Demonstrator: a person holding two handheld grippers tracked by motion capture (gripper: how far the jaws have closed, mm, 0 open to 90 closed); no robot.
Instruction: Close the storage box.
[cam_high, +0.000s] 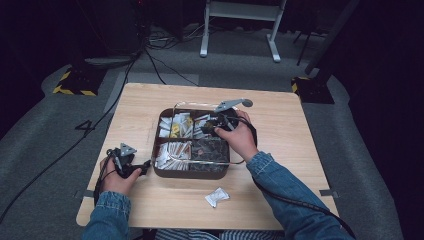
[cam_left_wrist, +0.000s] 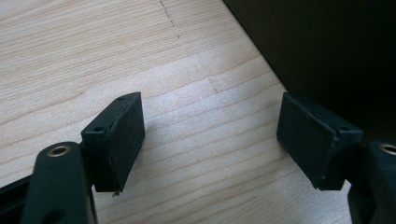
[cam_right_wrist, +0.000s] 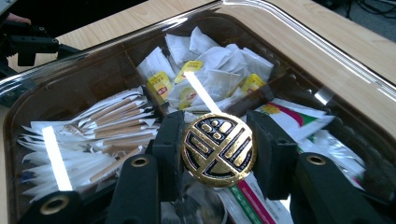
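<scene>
**Inspector:** High view first. Where does the work stand?

**Assistant:** A dark compartmented tray (cam_high: 190, 172) sits at the middle of the wooden bench (cam_high: 280, 200), under a clear lid (cam_high: 176, 106). The right tool (cam_high: 218, 124) is over the tray's far right part, with the person's right hand (cam_high: 239, 140) behind it. The left tool (cam_high: 134, 167) rests on the bench just left of the tray's near left corner, in the left hand (cam_high: 117, 177).

**Inspector:** State of the right tool?

**Assistant:** Right gripper view: its jaws are clamped on a round black-and-gold knob (cam_right_wrist: 218, 148), one pad on each side. The knob sits on the clear lid (cam_right_wrist: 299, 35), above the tray's dividers.

**Inspector:** And the left tool?

**Assistant:** Left gripper view: jaws wide apart, bare wood (cam_left_wrist: 205, 140) between them, nothing gripped. The tray's dark wall (cam_left_wrist: 336, 51) stands just beside the right-hand pad; I cannot tell whether they touch.

**Inspector:** Contents?

**Assistant:** Through the lid: white sachets with yellow tags (cam_right_wrist: 205, 77) in the far compartment, paper-wrapped sticks (cam_right_wrist: 107, 126) to the left, flat printed packets (cam_right_wrist: 299, 119) to the right.

**Inspector:** Anything loose?

**Assistant:** One small white packet (cam_high: 216, 197) lies on the bench near the front edge, apart from the tray.
</scene>
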